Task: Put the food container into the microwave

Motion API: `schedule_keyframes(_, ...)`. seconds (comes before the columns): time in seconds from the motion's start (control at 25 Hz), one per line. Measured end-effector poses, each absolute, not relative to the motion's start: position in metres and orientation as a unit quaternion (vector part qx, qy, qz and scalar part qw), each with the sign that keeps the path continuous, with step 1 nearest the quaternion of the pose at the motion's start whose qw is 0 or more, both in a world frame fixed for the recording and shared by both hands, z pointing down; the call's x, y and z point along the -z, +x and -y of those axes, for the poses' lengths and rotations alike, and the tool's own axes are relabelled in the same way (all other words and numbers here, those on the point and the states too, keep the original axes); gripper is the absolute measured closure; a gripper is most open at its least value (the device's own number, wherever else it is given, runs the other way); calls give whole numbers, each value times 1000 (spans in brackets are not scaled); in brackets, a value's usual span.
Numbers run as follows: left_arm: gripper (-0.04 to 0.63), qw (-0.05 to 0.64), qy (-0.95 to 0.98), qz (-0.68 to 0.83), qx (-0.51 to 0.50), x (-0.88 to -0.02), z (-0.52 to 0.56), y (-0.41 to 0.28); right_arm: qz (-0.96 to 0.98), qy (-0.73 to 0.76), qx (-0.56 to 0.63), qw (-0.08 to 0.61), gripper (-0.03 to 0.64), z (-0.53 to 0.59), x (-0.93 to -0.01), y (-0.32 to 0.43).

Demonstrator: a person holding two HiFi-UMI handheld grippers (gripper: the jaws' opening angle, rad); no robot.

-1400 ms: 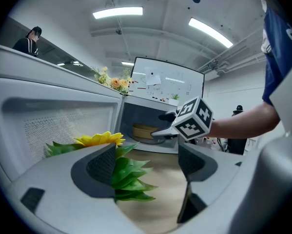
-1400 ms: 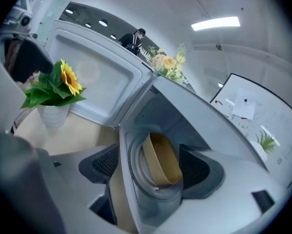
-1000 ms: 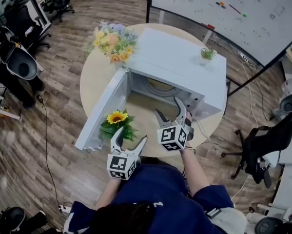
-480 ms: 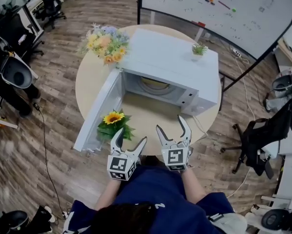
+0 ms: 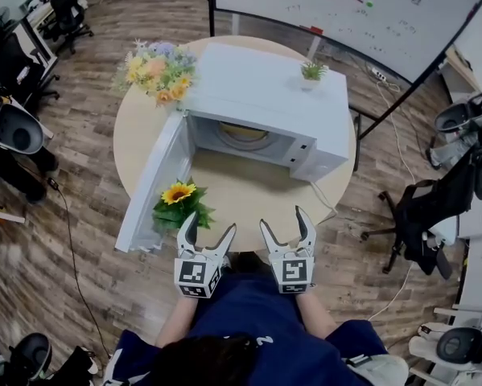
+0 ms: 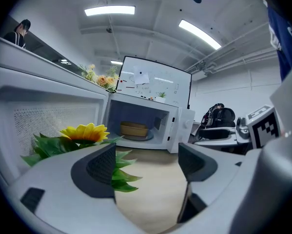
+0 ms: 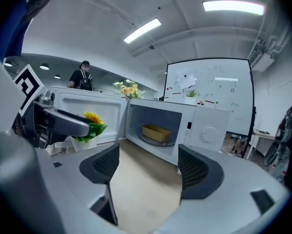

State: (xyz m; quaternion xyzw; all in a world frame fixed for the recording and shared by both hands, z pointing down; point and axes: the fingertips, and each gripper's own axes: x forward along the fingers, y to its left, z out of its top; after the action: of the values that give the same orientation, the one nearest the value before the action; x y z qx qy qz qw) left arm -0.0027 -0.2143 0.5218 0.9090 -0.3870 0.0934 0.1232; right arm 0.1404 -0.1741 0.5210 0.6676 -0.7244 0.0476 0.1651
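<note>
Food container [image 5: 242,131] inside microwave [image 5: 265,87], on turntable [image 6: 136,137]. Left gripper [image 5: 208,225], right gripper [image 5: 285,222] near counter [image 5: 241,187] edge, fingers spread wide, empty. Container likely light, thin-walled, so pinch rim gently.

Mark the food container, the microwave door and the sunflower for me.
food container [image 7: 157,133], right gripper view, its front wall.
microwave door [image 5: 150,187], head view, middle of the open panel.
sunflower [image 5: 179,192], head view, centre of the yellow bloom.
</note>
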Motion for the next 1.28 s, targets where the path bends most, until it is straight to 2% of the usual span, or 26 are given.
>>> schedule_keyframes(0.2, 201, 114, 910, 389, -88, -518, 213, 0, 728, 665, -50, 160, 259, 179, -518, 142)
schedule_keyframes(0.28, 268, 99, 911, 395, -75, -509, 214, 0, 737, 656, -54, 155, 278, 181, -517, 140)
schedule_keyframes(0.48, 364, 96, 915, 386, -69, -504, 217, 5, 749, 645, -54, 139, 428, 189, -510, 136)
schedule_keyframes(0.56, 457, 88, 912, 395, -69, -502, 220, 3, 756, 638, -51, 138, 476, 192, -508, 134)
schedule_keyframes(0.76, 583, 88, 907, 404, -74, -504, 225, 3, 765, 629, -69, 119, 607, 199, -508, 135)
schedule_keyframes(1.28, 592, 113, 922, 361, -78, -510, 220, 19, 786, 594, -91, 149, 607, 202, -527, 126)
